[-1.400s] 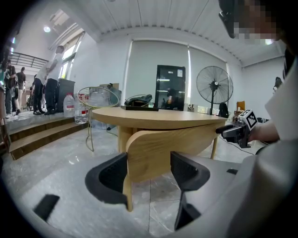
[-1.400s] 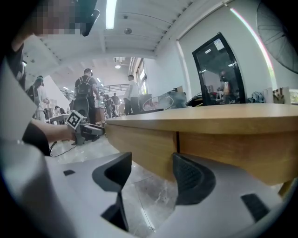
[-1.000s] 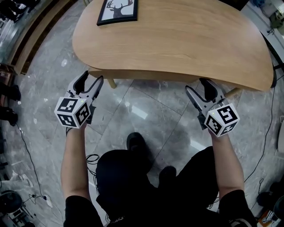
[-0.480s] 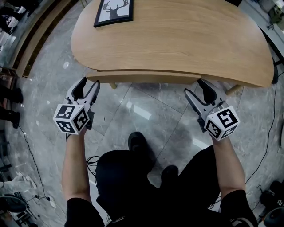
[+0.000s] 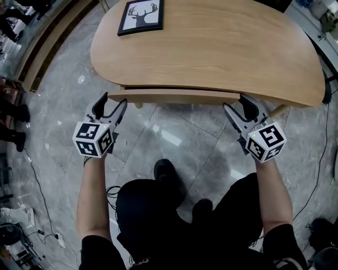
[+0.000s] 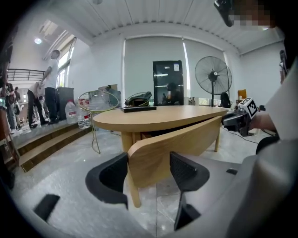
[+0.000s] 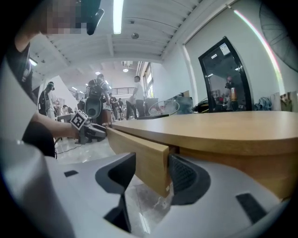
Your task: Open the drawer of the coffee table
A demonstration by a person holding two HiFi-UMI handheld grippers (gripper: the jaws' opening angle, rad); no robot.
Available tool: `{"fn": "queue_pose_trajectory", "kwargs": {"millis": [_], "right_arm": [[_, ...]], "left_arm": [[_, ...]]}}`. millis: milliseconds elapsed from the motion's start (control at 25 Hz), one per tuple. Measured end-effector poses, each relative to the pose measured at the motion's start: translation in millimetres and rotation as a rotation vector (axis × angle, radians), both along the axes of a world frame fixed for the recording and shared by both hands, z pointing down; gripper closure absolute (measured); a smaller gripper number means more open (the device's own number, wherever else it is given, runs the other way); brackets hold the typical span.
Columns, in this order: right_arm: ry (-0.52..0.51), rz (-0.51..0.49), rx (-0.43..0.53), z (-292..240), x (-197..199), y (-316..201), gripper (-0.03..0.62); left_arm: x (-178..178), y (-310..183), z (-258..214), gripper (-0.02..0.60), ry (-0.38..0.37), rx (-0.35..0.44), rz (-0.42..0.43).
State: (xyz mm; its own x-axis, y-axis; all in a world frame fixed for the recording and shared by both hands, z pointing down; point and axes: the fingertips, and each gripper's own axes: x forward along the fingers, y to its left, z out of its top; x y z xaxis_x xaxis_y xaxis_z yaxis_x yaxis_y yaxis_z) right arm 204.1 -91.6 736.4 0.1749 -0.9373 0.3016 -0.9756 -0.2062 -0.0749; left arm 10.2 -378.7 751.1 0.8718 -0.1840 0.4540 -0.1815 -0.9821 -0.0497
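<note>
The oval wooden coffee table (image 5: 211, 47) has its drawer front (image 5: 174, 96) standing slightly out under the near edge. My left gripper (image 5: 112, 104) straddles the left end of the drawer front (image 6: 158, 153). Its jaws have just been opening, and the right pad (image 6: 186, 169) stands clear of the wood. My right gripper (image 5: 238, 105) is at the right end of the drawer front (image 7: 149, 160). Its jaws have just been closing, and both pads now lie against the panel. In each gripper view the other gripper shows at the far end of the panel.
A framed deer picture (image 5: 140, 16) lies on the table's far left. Table legs (image 5: 138, 104) stand behind the drawer ends. The person's shoes (image 5: 166, 171) rest on the marble floor between the arms. Wooden steps (image 5: 31, 58) run along the left, with cables (image 5: 31, 179) nearby.
The left gripper's jaws stand wider than half a second ago. Both grippers remain at the two ends of the drawer front. The head view has shifted a little.
</note>
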Motion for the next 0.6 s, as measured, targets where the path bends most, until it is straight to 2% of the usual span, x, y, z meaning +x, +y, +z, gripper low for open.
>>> {"fn": "queue_pose_trajectory", "kwargs": {"millis": [120,280,480,600], "right_arm": [[0.046,-0.010,-0.031,0.0,-3.9,4.2,0.384],[0.047,-0.034,-0.042,-0.2,-15.6,12.3,0.418],[0.045,-0.061,-0.054,0.8,-34.3,29.2,0.464],[0.042,-0.099,-0.067,-0.2,-49.5,38.1,0.468]], "left_arm": [[-0.2,4.3,0.5,0.272,-0.018,0.015,-0.011],[-13.9,5.3,-1.4,0.325,-0.023,-0.002,-0.017],[-36.9,18.8,-0.7,0.341,-0.040,-0.016,-0.001],[-52.4,28.0,-1.2,0.341,-0.039,-0.042,-0.007]]}}
